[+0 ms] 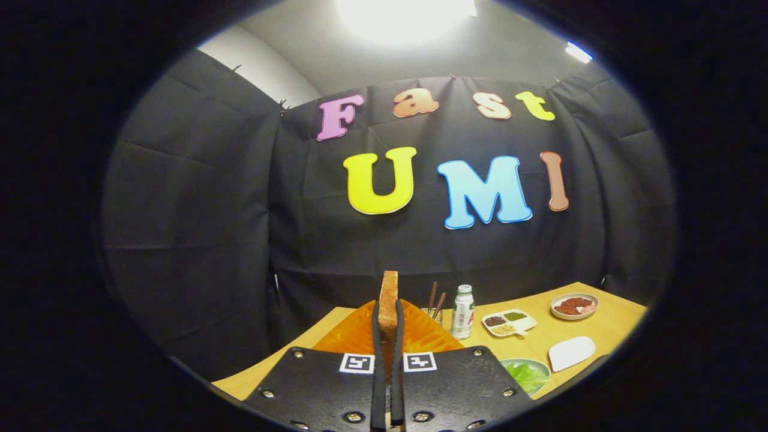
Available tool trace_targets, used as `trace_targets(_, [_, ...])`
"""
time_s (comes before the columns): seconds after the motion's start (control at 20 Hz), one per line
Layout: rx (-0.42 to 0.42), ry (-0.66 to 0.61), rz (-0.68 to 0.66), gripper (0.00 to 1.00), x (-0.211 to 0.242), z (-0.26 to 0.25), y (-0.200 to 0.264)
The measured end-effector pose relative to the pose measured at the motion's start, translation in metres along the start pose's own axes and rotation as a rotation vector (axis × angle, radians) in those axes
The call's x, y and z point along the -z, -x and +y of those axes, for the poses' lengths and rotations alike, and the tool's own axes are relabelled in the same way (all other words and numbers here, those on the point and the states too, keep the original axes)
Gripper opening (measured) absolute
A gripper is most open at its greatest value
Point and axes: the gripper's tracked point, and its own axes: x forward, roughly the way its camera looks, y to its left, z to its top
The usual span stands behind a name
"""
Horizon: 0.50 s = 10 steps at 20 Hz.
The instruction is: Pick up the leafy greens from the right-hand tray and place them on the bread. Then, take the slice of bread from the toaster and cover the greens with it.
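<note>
My gripper (387, 321) is shut on a slice of bread (389, 297), held upright and edge-on between both fingers, its top sticking up past the fingertips. An orange object (354, 336), which I cannot identify for sure, lies on the wooden table (606, 333) right behind the fingers. To the right of the gripper body sits a plate with leafy greens (528, 375), partly hidden by the gripper.
Beyond the fingers stand a small white bottle (462, 311) and a cup with sticks (434, 306). Further right lie a divided dish of beans (507, 323), a bowl of reddish food (574, 306) and a white dish (571, 353).
</note>
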Motion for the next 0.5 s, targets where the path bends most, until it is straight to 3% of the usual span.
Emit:
trace_targets(0.4, [0.2,0.034,0.052,0.03,0.019,-0.121,-0.001])
trace_targets(0.5, [0.216,0.033,0.072,0.03,0.028,-0.139,-0.002])
